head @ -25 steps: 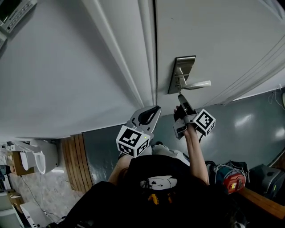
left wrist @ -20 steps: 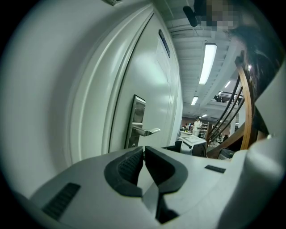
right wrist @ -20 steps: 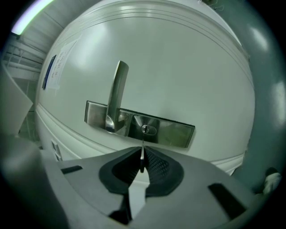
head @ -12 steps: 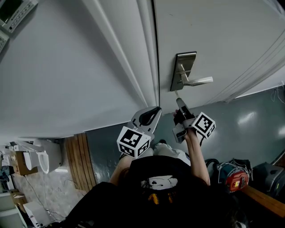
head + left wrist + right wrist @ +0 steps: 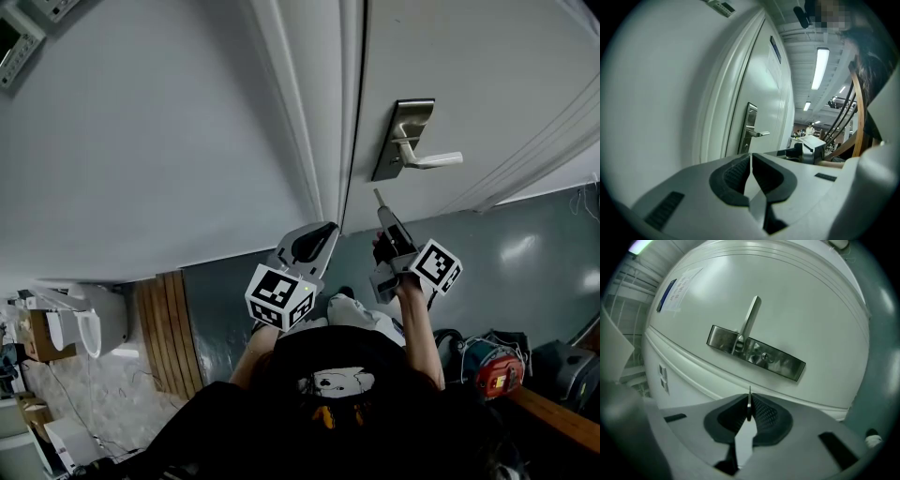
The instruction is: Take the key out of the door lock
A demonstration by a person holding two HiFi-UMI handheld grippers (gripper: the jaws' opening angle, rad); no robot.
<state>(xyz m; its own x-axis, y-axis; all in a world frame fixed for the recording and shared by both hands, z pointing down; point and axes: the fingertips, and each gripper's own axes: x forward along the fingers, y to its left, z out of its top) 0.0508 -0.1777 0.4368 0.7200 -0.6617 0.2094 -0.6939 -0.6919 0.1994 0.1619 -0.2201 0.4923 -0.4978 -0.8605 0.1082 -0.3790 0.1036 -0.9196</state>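
Note:
A white door point(image 5: 487, 75) carries a metal lock plate point(image 5: 403, 139) with a lever handle point(image 5: 429, 160). My right gripper point(image 5: 383, 215) is shut on the key point(image 5: 378, 199), which sticks out of its jaws toward the plate, a short gap away. In the right gripper view the key point(image 5: 749, 402) shows edge-on between the pads, below the lock plate point(image 5: 756, 352) and its keyhole point(image 5: 764, 356), which has nothing in it. My left gripper point(image 5: 316, 241) hangs lower left, shut on nothing. In the left gripper view its closed jaws point(image 5: 751, 165) face the lock plate point(image 5: 749, 126).
A white door frame point(image 5: 319, 112) and a wall point(image 5: 141, 122) stand left of the door. The floor below is grey point(image 5: 525, 253). A red and blue tool point(image 5: 483, 370) lies at the lower right, wooden boards point(image 5: 164, 337) at the lower left.
The right gripper has drawn back from the lock plate with the key in its jaws, so the key is now clear of the lock. The left gripper has hardly moved.

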